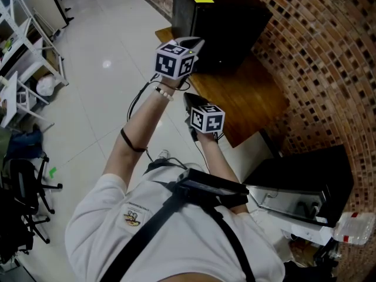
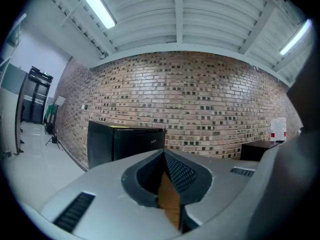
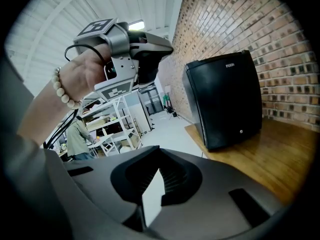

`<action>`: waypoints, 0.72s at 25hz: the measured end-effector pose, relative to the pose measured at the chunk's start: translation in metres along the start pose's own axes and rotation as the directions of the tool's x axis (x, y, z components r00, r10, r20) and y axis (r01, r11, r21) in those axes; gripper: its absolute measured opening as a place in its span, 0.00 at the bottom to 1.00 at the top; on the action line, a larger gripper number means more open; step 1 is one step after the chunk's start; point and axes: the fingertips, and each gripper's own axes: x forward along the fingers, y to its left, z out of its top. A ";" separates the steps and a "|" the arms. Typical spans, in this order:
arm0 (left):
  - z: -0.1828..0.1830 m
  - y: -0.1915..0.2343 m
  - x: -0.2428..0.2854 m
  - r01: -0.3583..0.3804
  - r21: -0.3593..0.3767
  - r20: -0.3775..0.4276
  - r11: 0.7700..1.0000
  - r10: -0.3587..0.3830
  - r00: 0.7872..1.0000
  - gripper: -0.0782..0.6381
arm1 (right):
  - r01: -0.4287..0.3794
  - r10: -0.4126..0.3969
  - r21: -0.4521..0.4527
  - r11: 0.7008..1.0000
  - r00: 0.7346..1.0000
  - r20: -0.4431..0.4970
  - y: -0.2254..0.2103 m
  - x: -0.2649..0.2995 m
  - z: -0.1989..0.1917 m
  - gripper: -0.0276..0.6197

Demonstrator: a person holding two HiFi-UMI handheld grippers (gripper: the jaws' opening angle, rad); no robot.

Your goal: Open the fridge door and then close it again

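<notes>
Two tools, the left gripper (image 1: 195, 43) and right gripper (image 1: 189, 100), are held raised in the head view, well apart from the closed fridge (image 1: 218, 22). In the left gripper view, the jaws are seen pressed together, empty. In the right gripper view, the jaws are likewise together and the fridge is faced, presumably for an approach.

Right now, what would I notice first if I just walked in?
A big black fridge, closed, stands on a wooden platform by the brick wall. In front of it a person holds up the left gripper and right gripper, both shut and empty, each carrying a cube with black-and-white squares.
</notes>
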 end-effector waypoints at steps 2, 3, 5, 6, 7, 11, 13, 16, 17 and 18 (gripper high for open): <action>0.000 0.008 0.004 -0.005 -0.001 -0.002 1.000 0.005 1.000 0.11 | 0.004 -0.004 0.000 1.000 1.000 0.002 -0.003 0.004 0.003 0.05; 0.000 0.013 0.006 -0.007 -0.002 -0.002 1.000 0.007 1.000 0.11 | 0.006 -0.007 0.002 1.000 1.000 0.005 -0.006 0.006 0.006 0.05; 0.001 0.022 0.013 -0.009 -0.001 -0.003 1.000 0.009 1.000 0.11 | 0.015 -0.016 0.005 1.000 1.000 0.011 -0.012 0.011 0.013 0.05; 0.002 0.028 0.017 -0.011 -0.001 -0.007 1.000 0.011 1.000 0.13 | 0.021 -0.021 0.005 1.000 1.000 0.014 -0.016 0.014 0.016 0.05; 0.003 0.033 0.022 -0.012 0.000 -0.013 1.000 0.012 1.000 0.21 | 0.027 -0.028 0.007 1.000 1.000 0.015 -0.020 0.017 0.019 0.05; 0.005 0.062 0.043 -0.032 0.016 -0.036 0.999 0.032 0.999 0.33 | 0.053 -0.054 0.021 0.998 0.998 0.025 -0.033 0.029 0.029 0.05; 0.008 0.077 0.054 -0.039 0.037 -0.046 0.999 0.041 0.998 0.38 | 0.067 -0.068 0.033 0.997 0.997 0.032 -0.038 0.036 0.034 0.05; 0.016 0.099 0.073 -0.048 0.075 -0.051 0.996 0.052 0.997 0.43 | 0.095 -0.097 0.054 0.994 0.994 0.048 -0.050 0.045 0.044 0.05; 0.018 0.106 0.079 -0.048 0.083 -0.051 0.995 0.053 0.997 0.44 | 0.102 -0.106 0.061 0.993 0.993 0.055 -0.055 0.048 0.048 0.05; 0.020 0.112 0.085 -0.047 0.090 -0.051 0.995 0.052 0.997 0.45 | 0.110 -0.114 0.068 0.992 0.992 0.061 -0.059 0.051 0.052 0.05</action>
